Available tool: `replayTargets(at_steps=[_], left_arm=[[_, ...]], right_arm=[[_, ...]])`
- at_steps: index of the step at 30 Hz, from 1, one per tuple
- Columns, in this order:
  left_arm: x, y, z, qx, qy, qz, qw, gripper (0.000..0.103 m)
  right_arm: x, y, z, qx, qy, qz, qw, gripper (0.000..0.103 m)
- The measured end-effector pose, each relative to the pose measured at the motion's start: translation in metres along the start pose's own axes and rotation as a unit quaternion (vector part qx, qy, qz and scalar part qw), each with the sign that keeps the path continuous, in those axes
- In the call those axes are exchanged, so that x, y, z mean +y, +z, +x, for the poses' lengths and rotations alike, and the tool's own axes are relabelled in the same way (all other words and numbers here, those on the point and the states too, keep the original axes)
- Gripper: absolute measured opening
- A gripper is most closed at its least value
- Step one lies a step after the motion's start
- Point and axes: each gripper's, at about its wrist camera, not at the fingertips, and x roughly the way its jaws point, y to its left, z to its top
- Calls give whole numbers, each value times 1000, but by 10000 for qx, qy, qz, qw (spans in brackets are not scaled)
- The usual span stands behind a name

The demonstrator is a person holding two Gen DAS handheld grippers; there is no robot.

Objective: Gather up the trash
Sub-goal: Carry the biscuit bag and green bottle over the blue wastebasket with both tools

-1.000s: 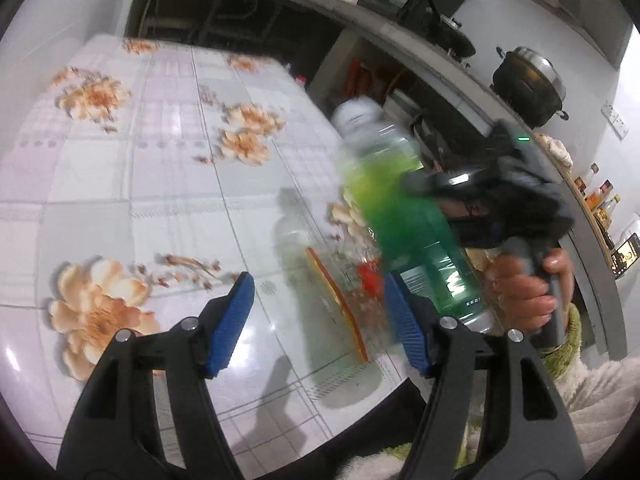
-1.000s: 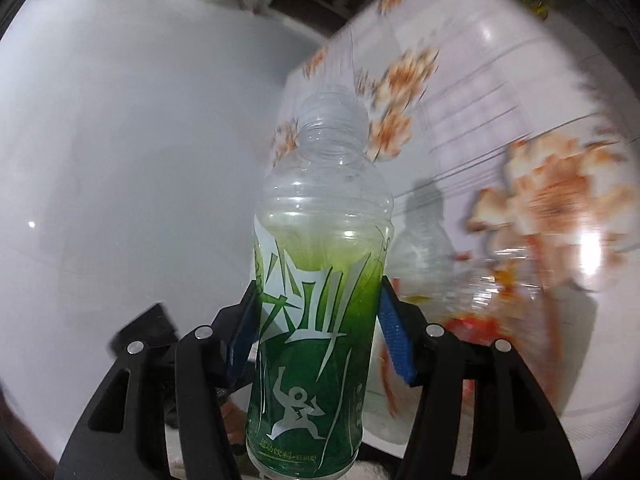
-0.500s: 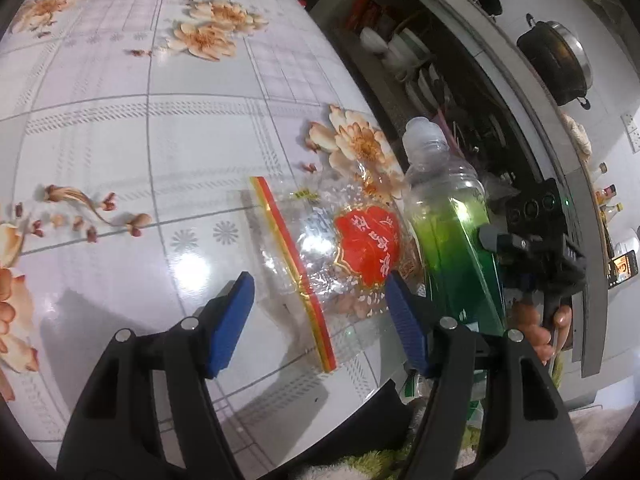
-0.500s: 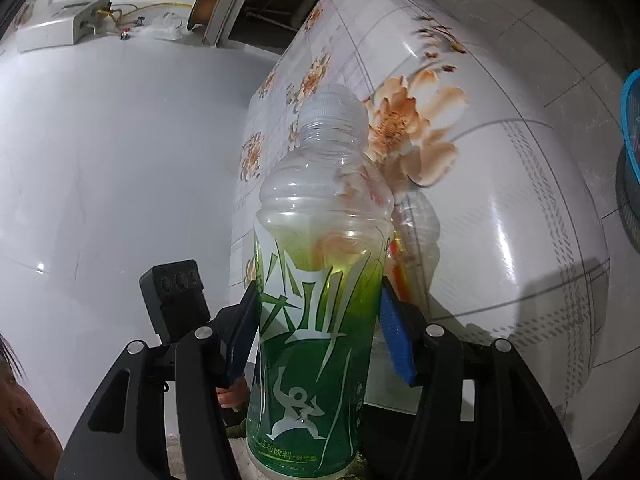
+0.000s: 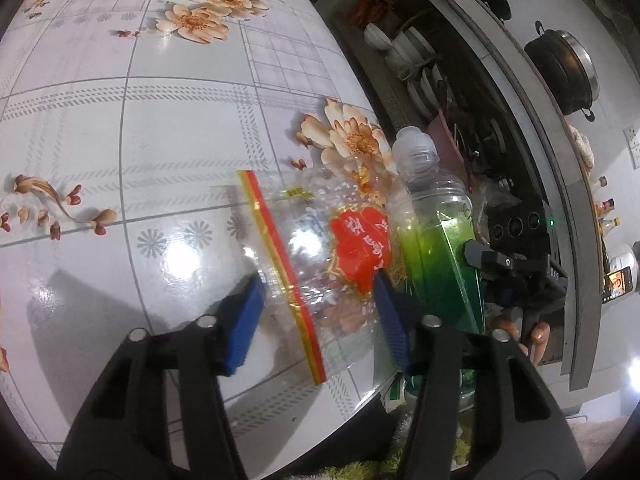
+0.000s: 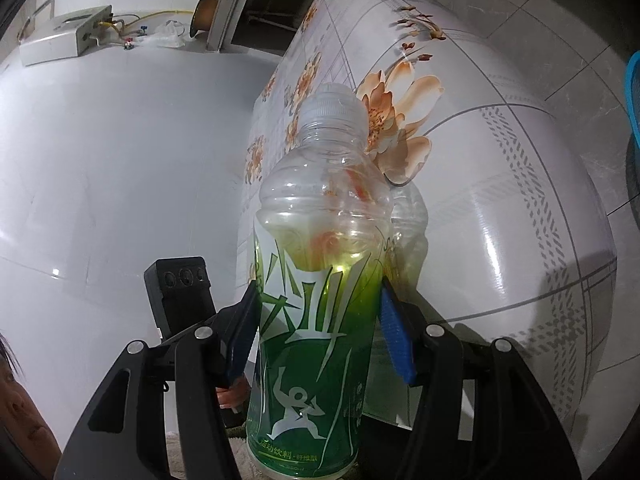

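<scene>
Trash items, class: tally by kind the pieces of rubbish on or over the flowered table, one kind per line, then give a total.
Plastic drink bottle: 1, gripped in the right gripper
Clear plastic bag: 1, between the closing jaws of the left gripper
Total: 2

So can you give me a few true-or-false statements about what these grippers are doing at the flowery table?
1. The right gripper holds a green bottle. True.
2. The bottle has no cap. False: a clear cap sits on top.
3. The left gripper is closing around a clear plastic bag with a red and gold strip. True.
4. The bag hangs in the air. False: it lies on the tablecloth.
5. The tablecloth is plain white. False: it bears orange flowers.
</scene>
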Motion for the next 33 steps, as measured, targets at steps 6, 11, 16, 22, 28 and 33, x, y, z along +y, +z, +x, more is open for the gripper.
replayTargets(at_steps=[6, 11, 16, 22, 28, 33], left_arm=[[11, 3, 3, -7, -115, -386, 9992, 16], [10, 8, -2, -132, -502, -493, 9974, 7], [-14, 19, -6, -244, -552, -225, 9979, 4], [-67, 43, -5, -376, -791, 403, 9953, 2], [-146, 74, 32, -240, -858, 1245, 9882, 2], [-202, 93, 93, 244, -533, 1866, 9807, 2]], right_arm=[[-3, -2, -5, -80, 82, -21, 9999, 56], [-6, -6, -18, -307, 265, 18, 9992, 56], [-15, -17, -51, -832, 527, 111, 9951, 56], [-42, -42, -125, -1839, 592, 384, 9804, 56], [-98, -78, -194, -2727, 270, 1064, 9558, 56], [-153, -99, -216, -3089, -143, 1804, 9337, 56]])
